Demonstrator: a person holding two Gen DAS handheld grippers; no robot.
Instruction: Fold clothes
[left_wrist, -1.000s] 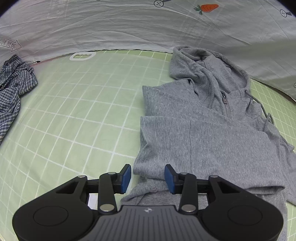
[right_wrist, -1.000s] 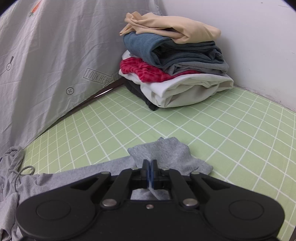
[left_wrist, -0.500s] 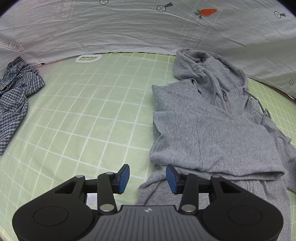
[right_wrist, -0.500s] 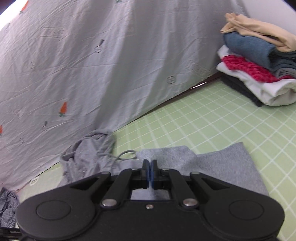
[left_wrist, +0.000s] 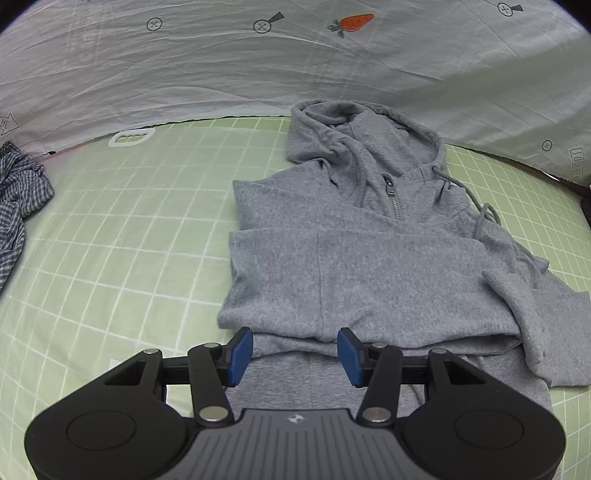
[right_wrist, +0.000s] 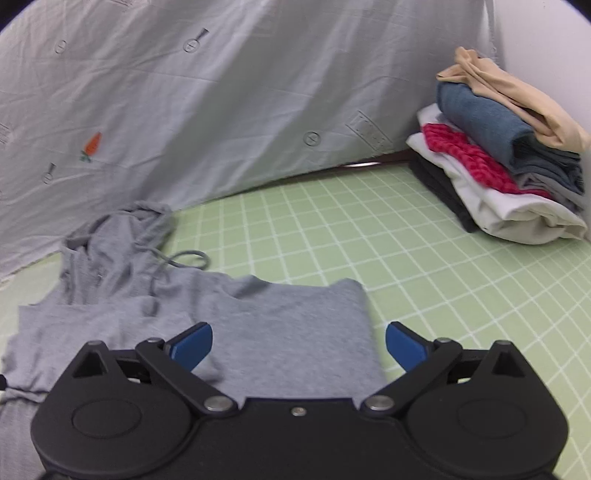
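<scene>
Looking at it now, your grey hoodie (left_wrist: 351, 266) lies flat on the green grid mat (left_wrist: 122, 236), sleeves folded in. Your right gripper (right_wrist: 297, 345) is opening wide over the hoodie, gripping nothing; your left gripper (left_wrist: 295, 350) is opening too, also empty, probably prepping the next fold.

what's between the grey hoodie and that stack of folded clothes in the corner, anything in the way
Nothing visible. In the right wrist view, only bare green checked mat lies between the grey hoodie and the stack of folded clothes. The hoodie's drawstring loops onto the mat beside the hood, off that path.
</scene>
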